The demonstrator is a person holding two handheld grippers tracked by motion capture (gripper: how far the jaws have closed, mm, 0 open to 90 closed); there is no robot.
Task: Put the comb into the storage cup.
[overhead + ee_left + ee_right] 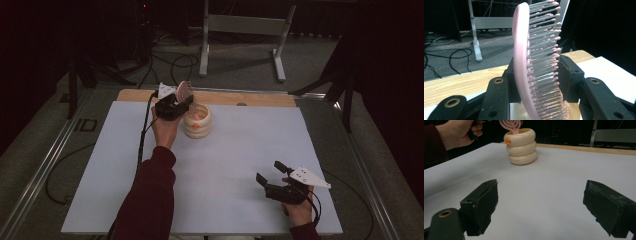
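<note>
Brush [534, 62] pinched upright in the left claw [173, 106], its lower end dipping into the cup [197, 121] at the desk's [225, 160] far edge. Right claw [272, 176] gapes empty, near the front corner.

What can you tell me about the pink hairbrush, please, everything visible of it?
The pink hairbrush has a curved, plastic-looking pink back and rows of thin grey bristles with pink tips. It stands nearly upright, clamped between the pads of the left gripper, one on its back and one on the bristles. Its lower end reaches down into the cream ribbed holder near the table's far edge; from the right gripper view the head shows an openwork swirl pattern.
</note>
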